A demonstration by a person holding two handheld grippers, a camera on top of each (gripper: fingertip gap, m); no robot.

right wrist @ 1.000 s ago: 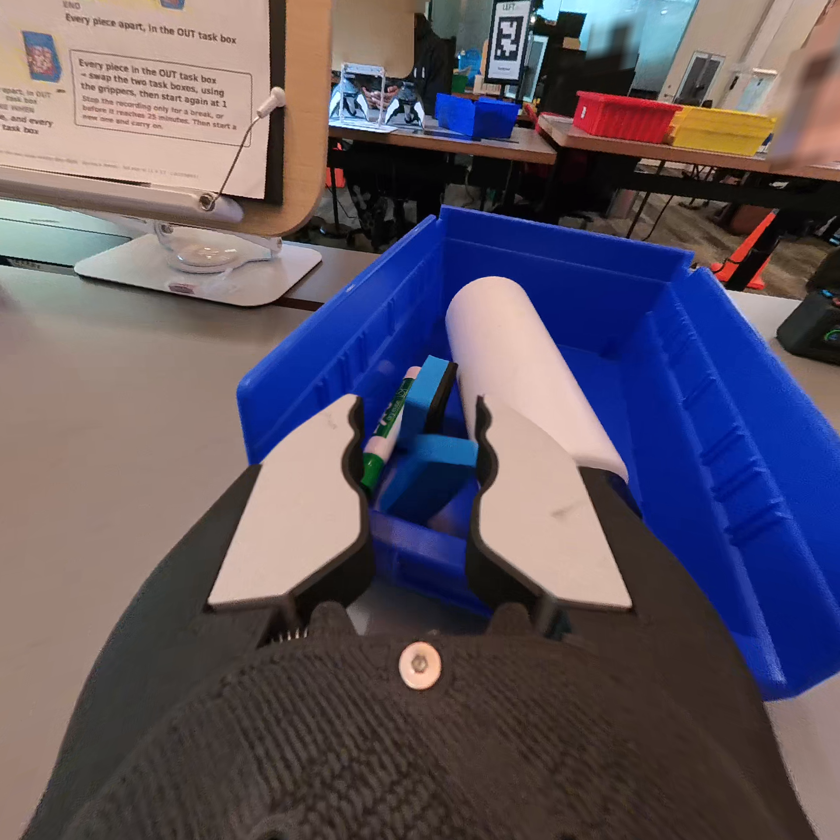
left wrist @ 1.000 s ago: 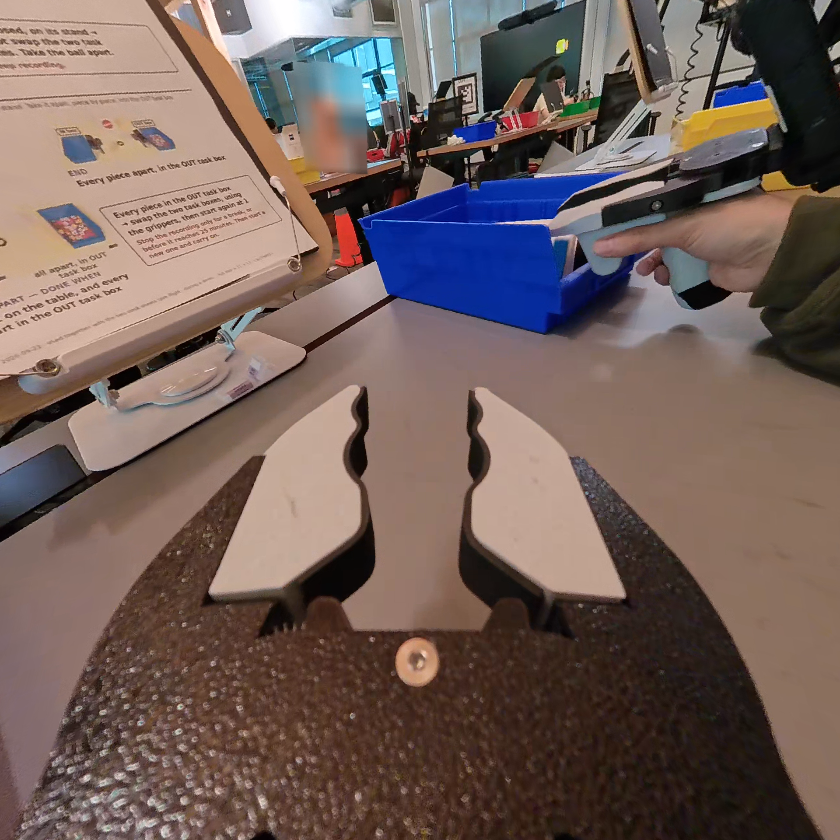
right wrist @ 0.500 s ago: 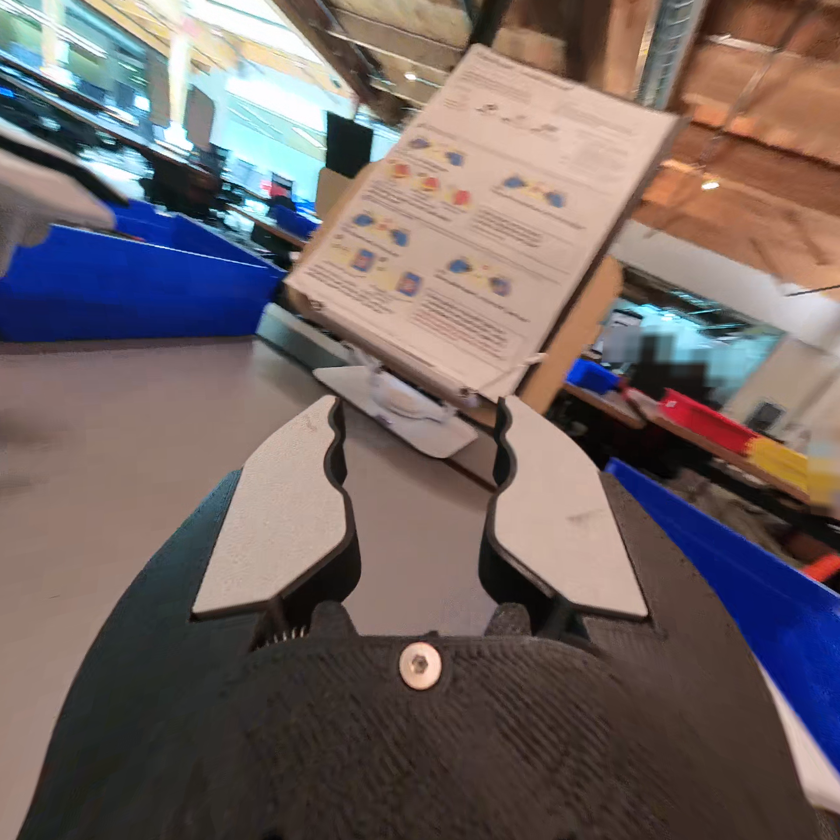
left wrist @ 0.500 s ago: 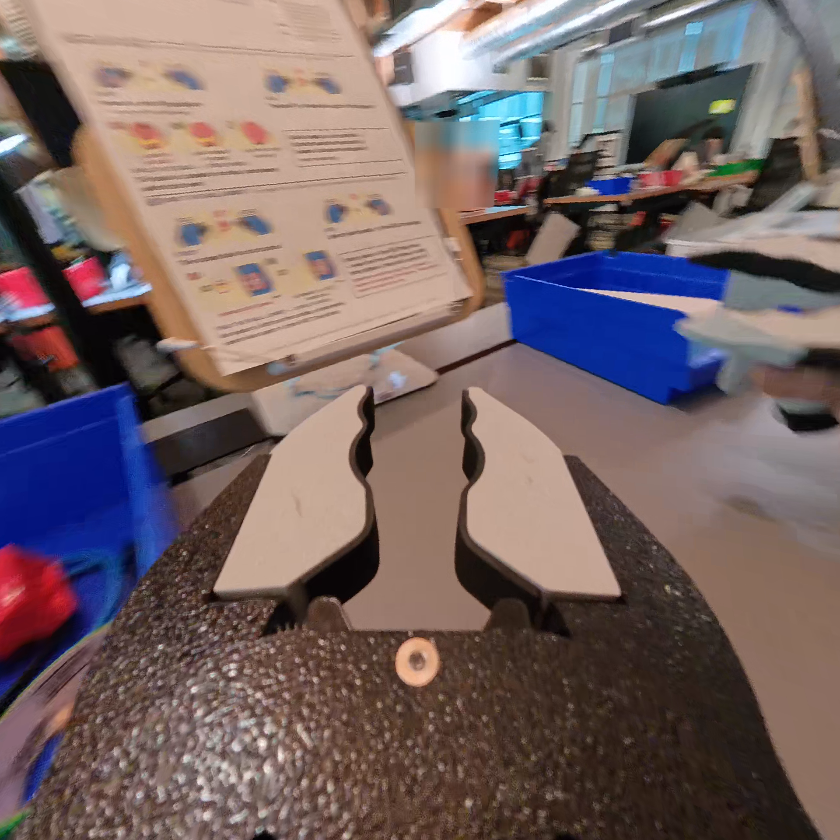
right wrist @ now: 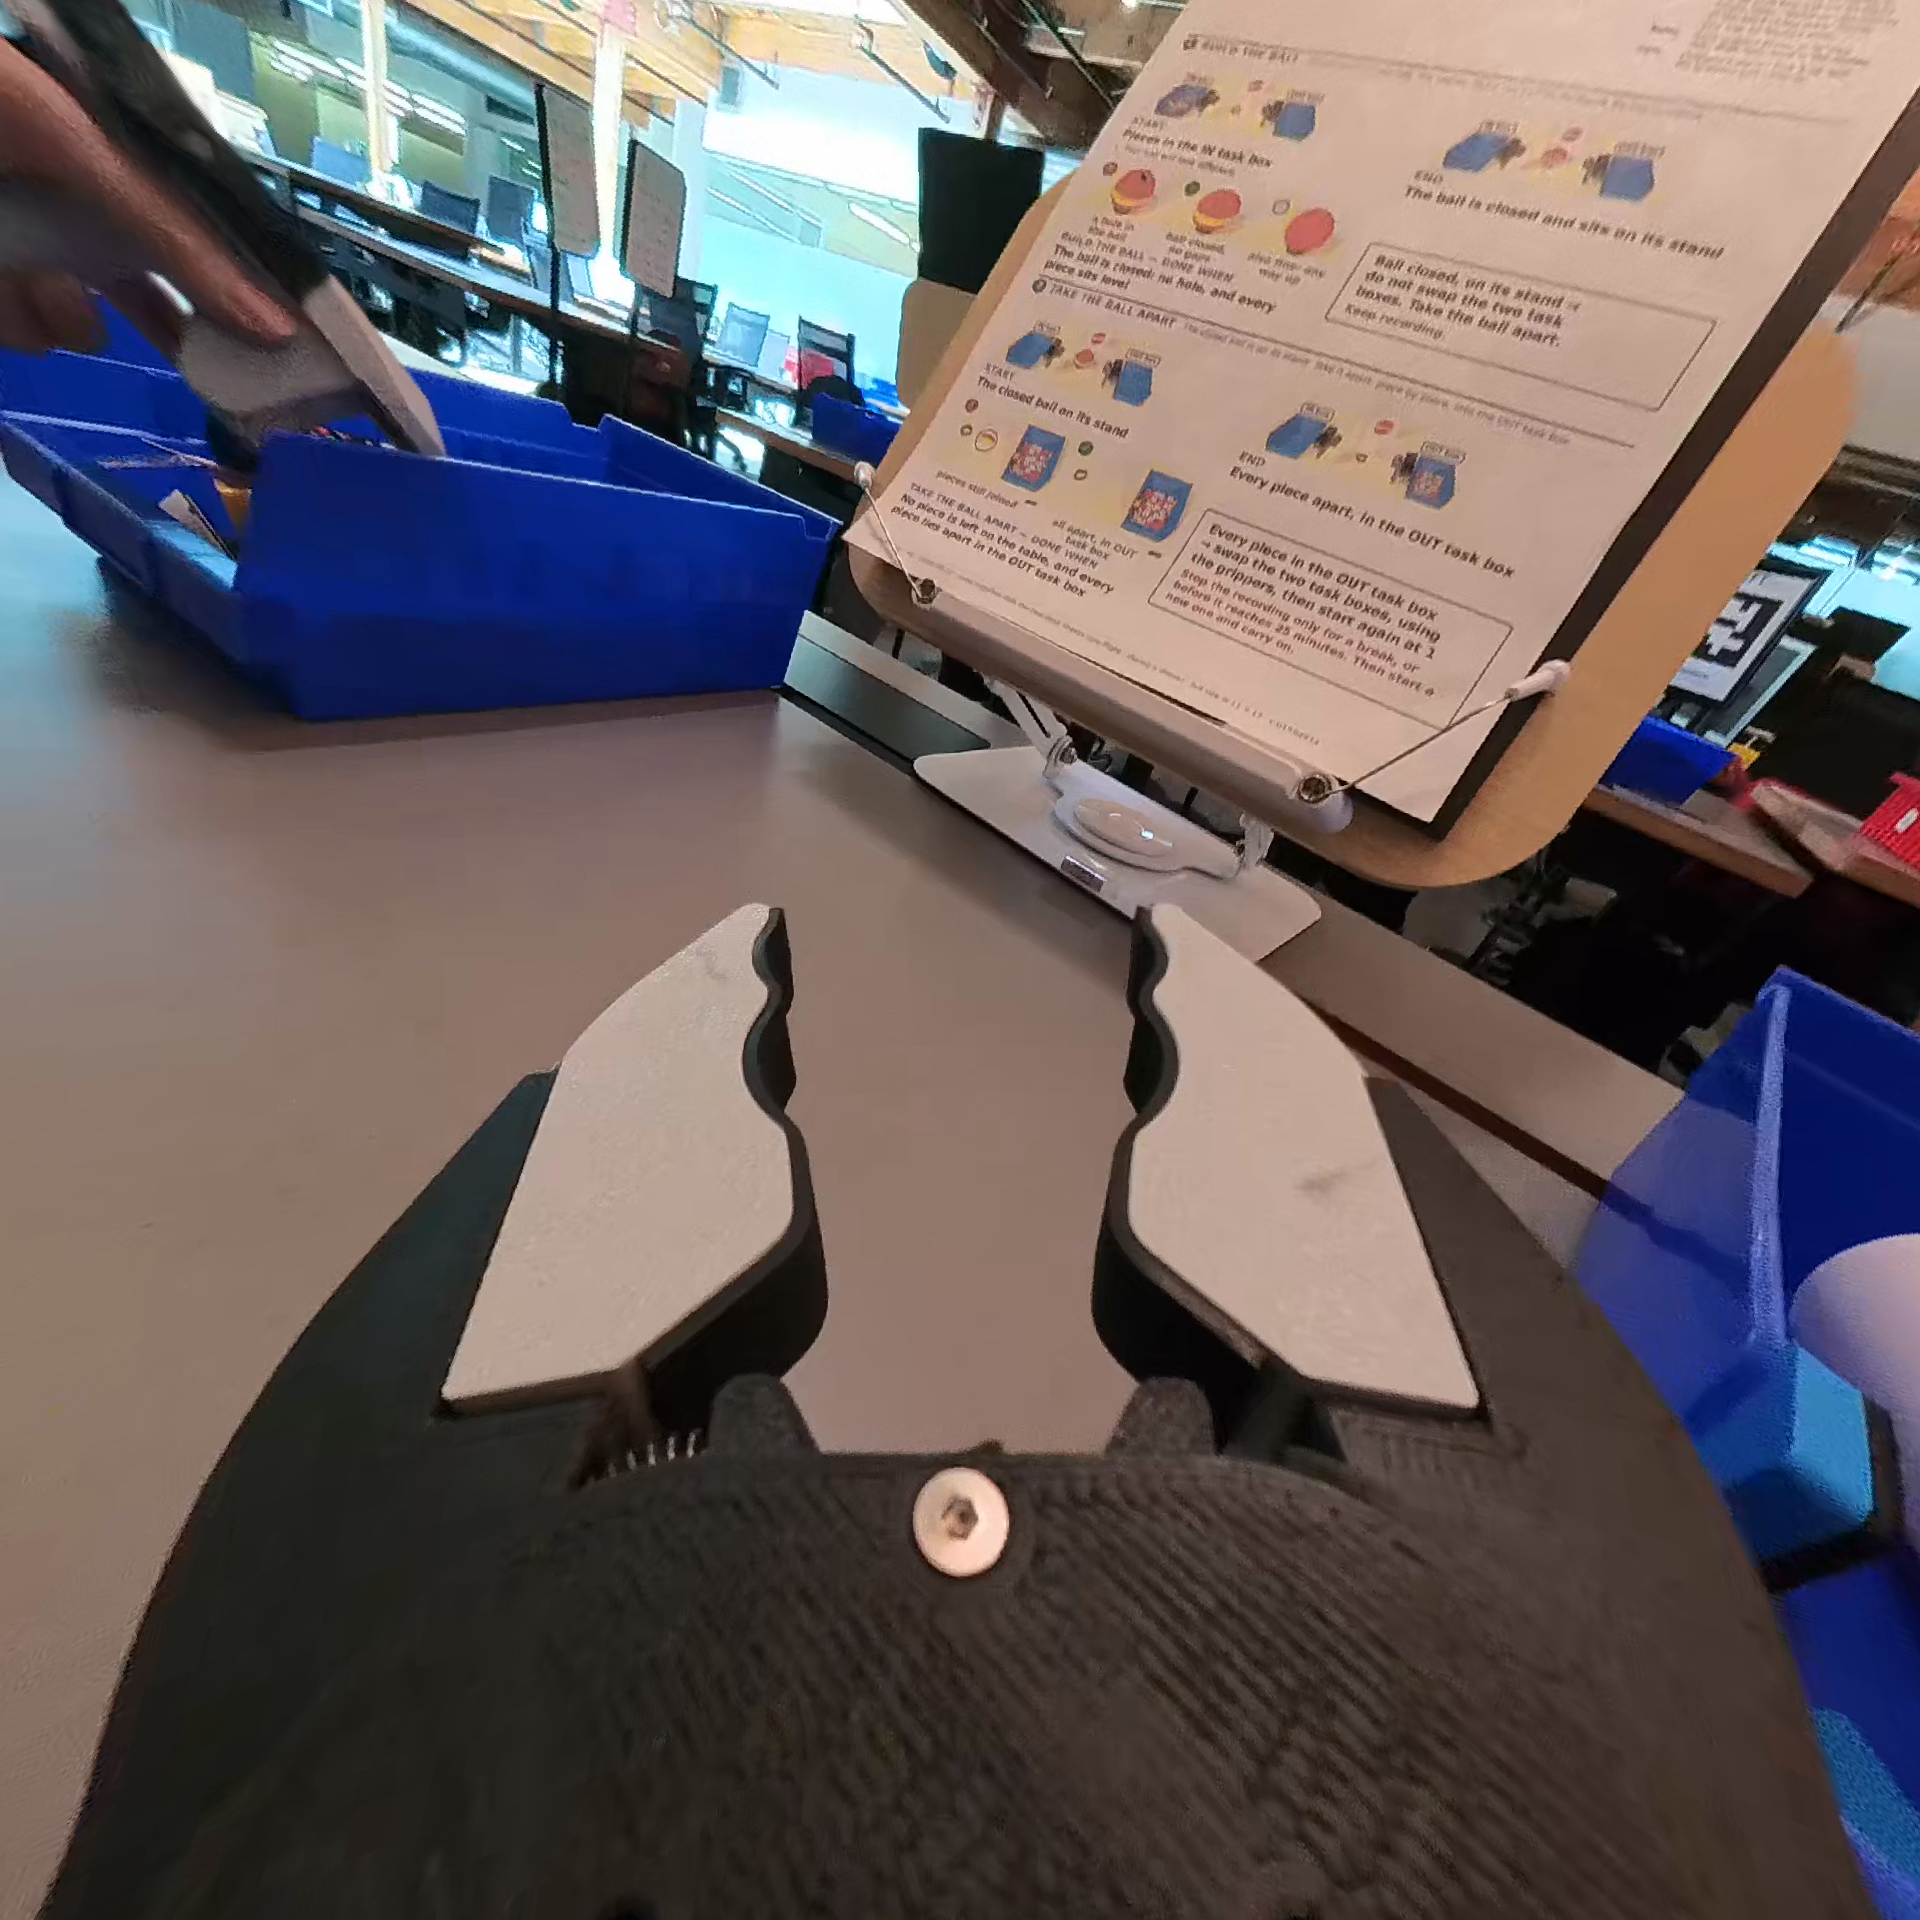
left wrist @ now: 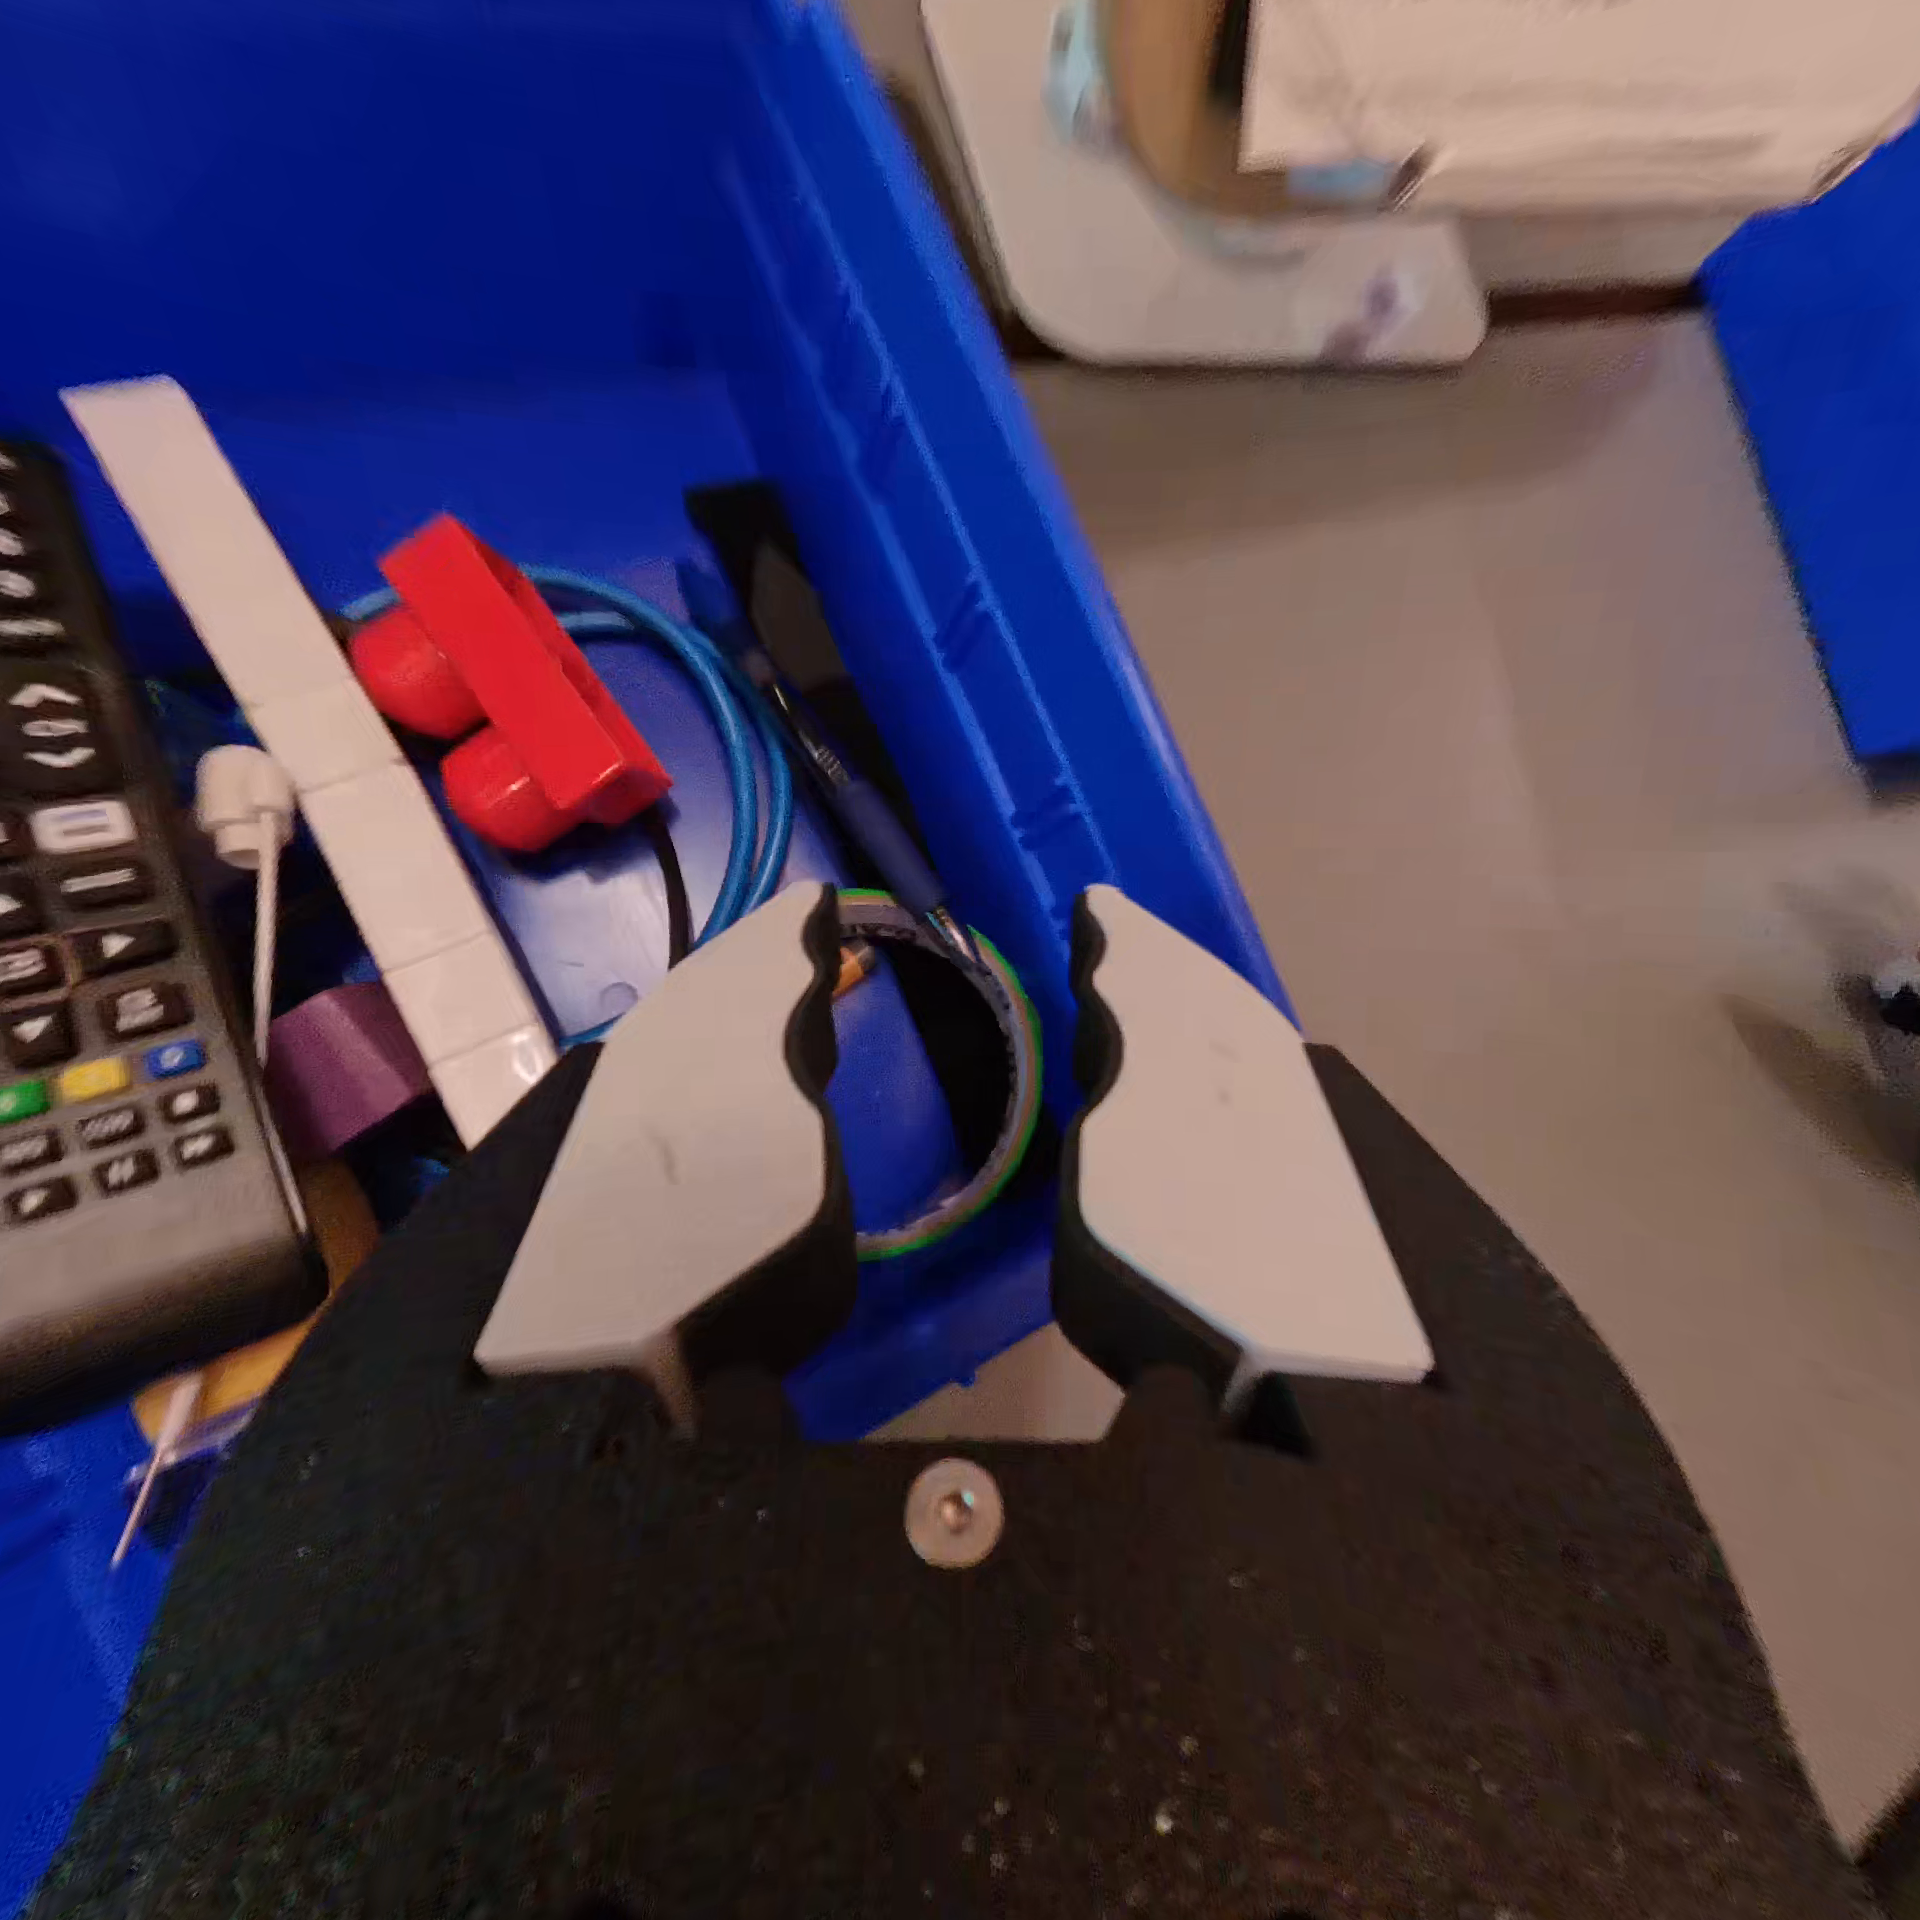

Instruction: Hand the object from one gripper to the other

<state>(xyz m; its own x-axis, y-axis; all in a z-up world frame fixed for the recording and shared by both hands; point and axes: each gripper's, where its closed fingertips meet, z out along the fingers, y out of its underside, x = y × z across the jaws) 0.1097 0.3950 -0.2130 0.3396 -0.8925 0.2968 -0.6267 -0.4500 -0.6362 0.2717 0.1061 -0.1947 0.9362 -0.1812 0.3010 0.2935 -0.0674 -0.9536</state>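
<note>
Left gripper (left wrist: pixel 951 935) empty, fingers parted above tape roll (left wrist: pixel 997 1049) at bin (left wrist: pixel 935 540) wall; right gripper (right wrist: pixel 956 940) wide, empty, well apart over worktop (right wrist: pixel 312 935).

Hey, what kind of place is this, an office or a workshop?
Probably an open-plan lab or workshop: rows of desks with chairs behind, blue plastic parts bins on the grey table, and a printed instruction sheet on a wooden stand.

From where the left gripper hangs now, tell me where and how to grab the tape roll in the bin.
Grip the tape roll across its band, one finger inside the open hole and one outside. It stands on edge against the bin wall, so its outer side is blocked there; come from above at the near, free part of the rim. The left gripper is open right over it.
</note>
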